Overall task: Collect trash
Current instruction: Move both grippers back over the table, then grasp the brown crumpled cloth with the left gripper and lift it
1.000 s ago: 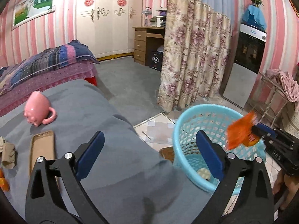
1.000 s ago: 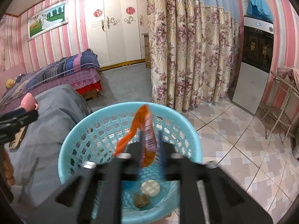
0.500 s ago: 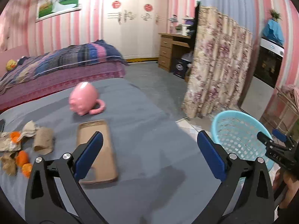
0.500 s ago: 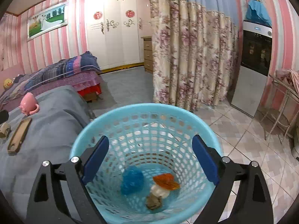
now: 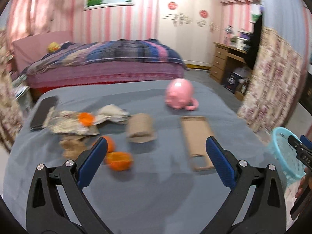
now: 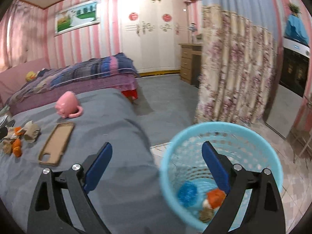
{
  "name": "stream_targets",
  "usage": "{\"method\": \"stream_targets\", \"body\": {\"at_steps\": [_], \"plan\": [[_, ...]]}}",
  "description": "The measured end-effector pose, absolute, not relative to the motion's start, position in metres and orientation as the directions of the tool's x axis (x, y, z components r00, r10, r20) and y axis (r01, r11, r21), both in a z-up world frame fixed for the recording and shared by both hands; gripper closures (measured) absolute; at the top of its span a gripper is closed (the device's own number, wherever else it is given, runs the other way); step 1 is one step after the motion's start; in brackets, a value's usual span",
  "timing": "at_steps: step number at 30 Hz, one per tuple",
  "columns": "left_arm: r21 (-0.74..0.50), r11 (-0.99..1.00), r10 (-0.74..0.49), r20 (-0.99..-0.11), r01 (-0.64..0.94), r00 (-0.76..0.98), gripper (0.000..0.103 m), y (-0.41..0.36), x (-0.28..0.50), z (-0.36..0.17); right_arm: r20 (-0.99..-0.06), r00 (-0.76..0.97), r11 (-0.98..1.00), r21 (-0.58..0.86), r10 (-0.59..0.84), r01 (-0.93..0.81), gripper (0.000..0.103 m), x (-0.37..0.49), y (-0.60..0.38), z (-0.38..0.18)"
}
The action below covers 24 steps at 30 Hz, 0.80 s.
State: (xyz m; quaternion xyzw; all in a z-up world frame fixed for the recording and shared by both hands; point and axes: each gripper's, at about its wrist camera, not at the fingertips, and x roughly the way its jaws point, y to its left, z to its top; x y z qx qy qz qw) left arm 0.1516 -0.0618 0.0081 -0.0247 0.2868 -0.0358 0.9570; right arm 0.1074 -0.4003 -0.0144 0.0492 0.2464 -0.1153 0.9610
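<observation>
Trash: orange peels, paper scraps and a cardboard roll lie on the grey table, at 11 o'clock of the left gripper, jaws wide, empty. Right gripper, jaws wide, empty, hovers at the basket rim; basket at 3 o'clock beside the table, on tile.

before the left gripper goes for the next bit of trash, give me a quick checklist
1. Left gripper open and holding nothing: ok.
2. Right gripper open, wrapper let go: ok.
3. Orange wrapper inside the basket: ok.
4. Trash left on the grey cover: orange peel, cardboard roll, crumpled paper: ok.
5. Phone case and pink mug lie apart from the trash: ok.
6. Exact edges of the peel: cannot tell, blurred.
</observation>
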Motion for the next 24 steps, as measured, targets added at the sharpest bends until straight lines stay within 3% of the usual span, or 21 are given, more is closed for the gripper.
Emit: {"method": "stream_targets", "body": {"at_steps": [8,18,24], "plan": [[-0.054,0.993,0.056,-0.55,-0.102,0.834,0.006,0.01,0.146,-0.004,-0.459,0.884,0.992,0.037,-0.088,0.118,0.012,0.135,-0.33,0.004],[-0.069,0.979,0.118,-0.584,-0.194,0.803,0.006,0.054,0.149,-0.03,-0.471,0.879,0.997,0.024,0.077,-0.074,0.011,0.16,-0.237,-0.001],[-0.112,0.97,0.093,-0.645,-0.214,0.758,0.006,0.077,0.16,-0.047,-0.535,0.836,0.992,0.037,0.121,-0.12,0.011,0.189,-0.202,-0.015]]}}
